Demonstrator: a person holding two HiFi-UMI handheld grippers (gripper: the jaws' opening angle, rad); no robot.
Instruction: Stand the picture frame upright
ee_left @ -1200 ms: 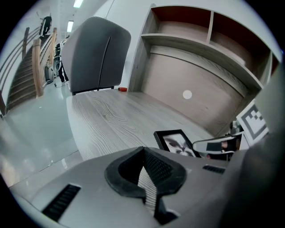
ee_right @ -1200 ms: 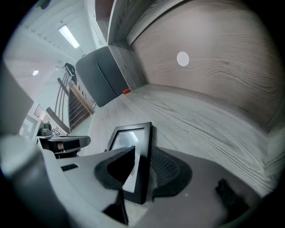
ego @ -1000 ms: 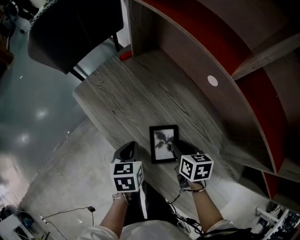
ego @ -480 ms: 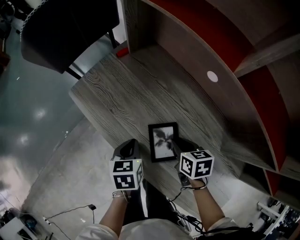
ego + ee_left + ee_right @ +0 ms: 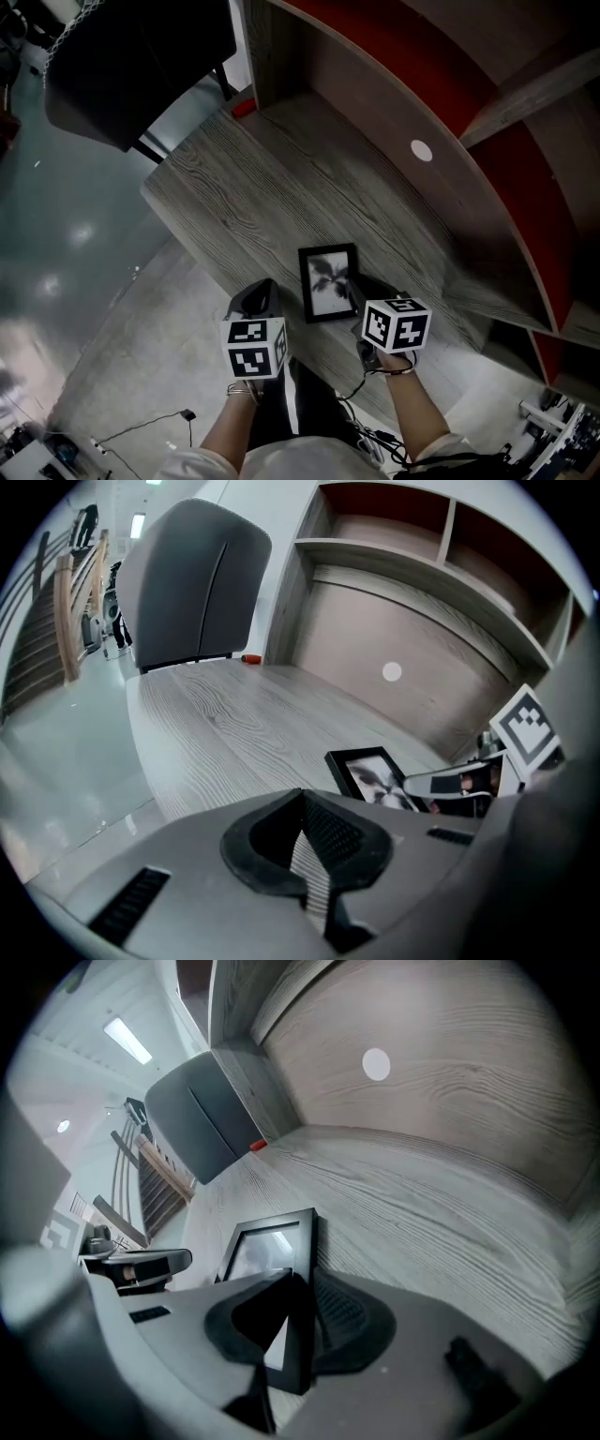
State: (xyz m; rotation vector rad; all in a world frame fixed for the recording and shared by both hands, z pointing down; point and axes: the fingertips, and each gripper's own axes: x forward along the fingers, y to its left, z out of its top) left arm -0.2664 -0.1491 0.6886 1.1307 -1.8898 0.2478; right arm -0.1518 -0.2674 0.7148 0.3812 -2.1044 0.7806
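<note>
**Near the desk's front edge: frame gripped along one side**

Close to the near edge of the grey wood-grain desk sits the picture frame. It is a narrow black portrait frame holding a pale grey print with a dark leafy shape. From the head view it appears to lie face up. Whether its right side is lifted off the wood cannot be told.

The right gripper is closed on the frame's right edge. In the right gripper view the black rim of the frame runs straight between the jaws of that gripper, pinched from both faces. The left gripper hangs at the desk's near edge, just left of the frame and not touching it. In its own view its pads are pressed together with nothing between them, and the frame shows beyond them to the right.

Behind the frame the desktop is bare up to a curved wooden back panel carrying a white round disc, with red-lined shelves above. A small red object lies at the far left corner, beside a dark grey chair.

Against the picture from a second ago, the frame and both grippers keep almost the same places. The right gripper was at the same edge then.
</note>
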